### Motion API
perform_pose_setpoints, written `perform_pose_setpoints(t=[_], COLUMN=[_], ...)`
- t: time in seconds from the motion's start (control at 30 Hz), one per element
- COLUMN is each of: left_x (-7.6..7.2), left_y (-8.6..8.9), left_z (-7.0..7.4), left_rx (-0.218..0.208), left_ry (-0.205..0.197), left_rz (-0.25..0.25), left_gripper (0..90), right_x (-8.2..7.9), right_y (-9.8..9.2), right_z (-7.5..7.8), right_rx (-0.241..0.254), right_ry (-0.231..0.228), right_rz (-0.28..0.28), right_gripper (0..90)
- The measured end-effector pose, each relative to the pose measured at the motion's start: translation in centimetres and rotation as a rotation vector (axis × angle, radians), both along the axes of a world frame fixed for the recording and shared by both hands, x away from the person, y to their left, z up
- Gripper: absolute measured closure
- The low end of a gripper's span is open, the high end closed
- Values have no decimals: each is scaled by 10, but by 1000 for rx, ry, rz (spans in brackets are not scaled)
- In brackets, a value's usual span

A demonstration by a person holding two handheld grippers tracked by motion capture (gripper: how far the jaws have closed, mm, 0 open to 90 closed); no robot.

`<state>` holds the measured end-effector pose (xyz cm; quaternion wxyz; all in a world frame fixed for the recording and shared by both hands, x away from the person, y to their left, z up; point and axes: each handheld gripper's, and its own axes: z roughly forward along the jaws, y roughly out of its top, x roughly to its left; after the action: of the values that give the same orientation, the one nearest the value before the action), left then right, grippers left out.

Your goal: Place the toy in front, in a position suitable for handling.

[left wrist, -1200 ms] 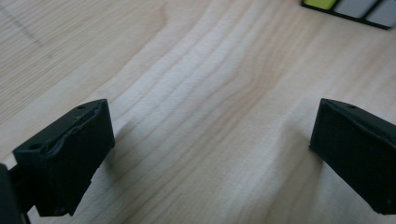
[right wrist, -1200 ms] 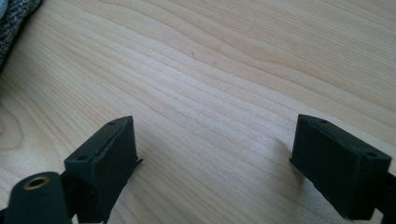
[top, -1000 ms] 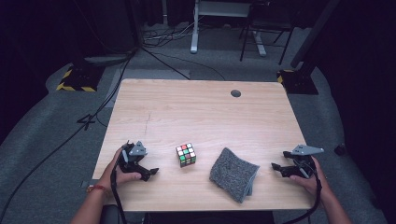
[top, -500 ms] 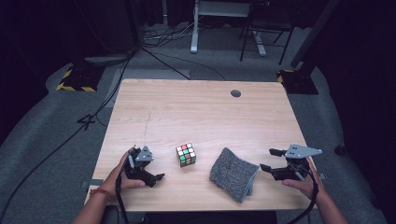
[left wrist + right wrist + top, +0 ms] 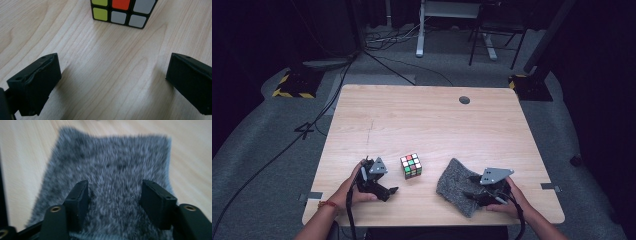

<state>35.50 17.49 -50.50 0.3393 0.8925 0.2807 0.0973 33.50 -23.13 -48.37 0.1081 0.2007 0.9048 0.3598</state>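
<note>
Our right claw (image 5: 473,188) over the grey cloth (image 5: 455,185), jaws just narrowing (not pinching yet), our left claw (image 5: 393,190) wide, cube (image 5: 411,165) just ahead

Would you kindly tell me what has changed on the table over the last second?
The right gripper slid left onto the grey cloth, its jaws closing partway around the pile without pinching it yet. The left gripper, open, edged right towards the cube. Cube and cloth stayed put.

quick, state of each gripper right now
left gripper: open, empty, short of the cube
right gripper: open, jaws just closing over the grey cloth, not gripping
</note>
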Motion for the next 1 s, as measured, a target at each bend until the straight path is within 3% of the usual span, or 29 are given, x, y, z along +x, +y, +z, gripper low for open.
perform_pose_setpoints(t=[0.13,0.33,0.43,0.7,0.87,1.0], left_x=[2,2,4,10,20,27], left_y=[-2,-6,-11,-18,-26,-34], left_z=[0,0,0,0,0,0], left_rx=[0,-1,0,-1,-9,-4], left_ry=[-1,1,-3,0,0,0], left_rz=[-14,-14,-27,-46,-109,-95], left_gripper=[1,1,5,4,3,4], right_x=[5,9,15,29,31,29], right_y=[-5,-20,-39,-74,-81,-80], right_z=[-5,-6,-6,-8,-9,-9], right_rx=[7,-2,-5,17,26,21], right_ry=[31,21,18,13,10,0], right_rz=[-9,-42,-98,-180,-199,-204], right_gripper=[408,405,399,395,391,388])
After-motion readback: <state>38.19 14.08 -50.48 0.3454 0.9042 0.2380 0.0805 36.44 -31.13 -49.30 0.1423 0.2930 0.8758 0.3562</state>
